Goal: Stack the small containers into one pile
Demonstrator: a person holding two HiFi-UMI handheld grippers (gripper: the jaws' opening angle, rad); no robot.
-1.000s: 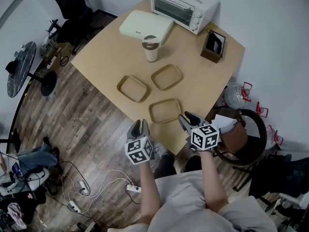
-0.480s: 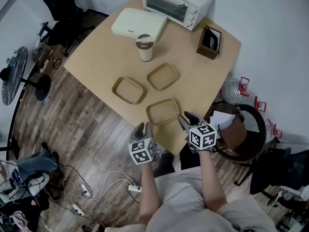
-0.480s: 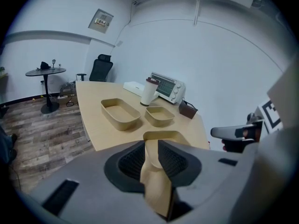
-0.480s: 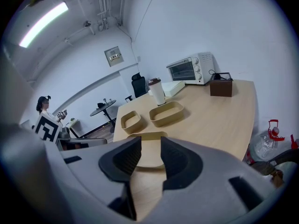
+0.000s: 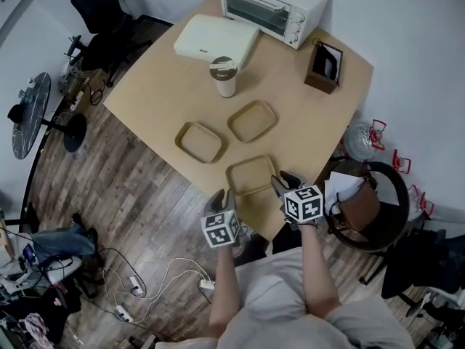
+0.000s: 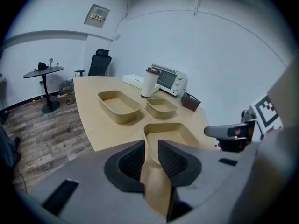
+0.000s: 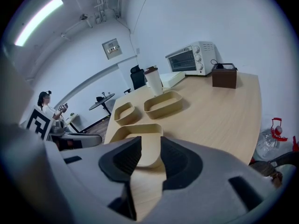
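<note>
The left gripper and right gripper hover at the near edge of the table, each with its jaws apart and gripping nothing. Both point at the nearest container, whose near rim lines up with the gap between each pair of jaws. The second container and third container lie side by side farther back, unstacked, just before a cup

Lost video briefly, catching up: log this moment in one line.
stage: pre-grasp | left gripper: open, empty | right gripper: open, empty | nearest container: on table, just ahead of both | left container, far container: unstacked
</note>
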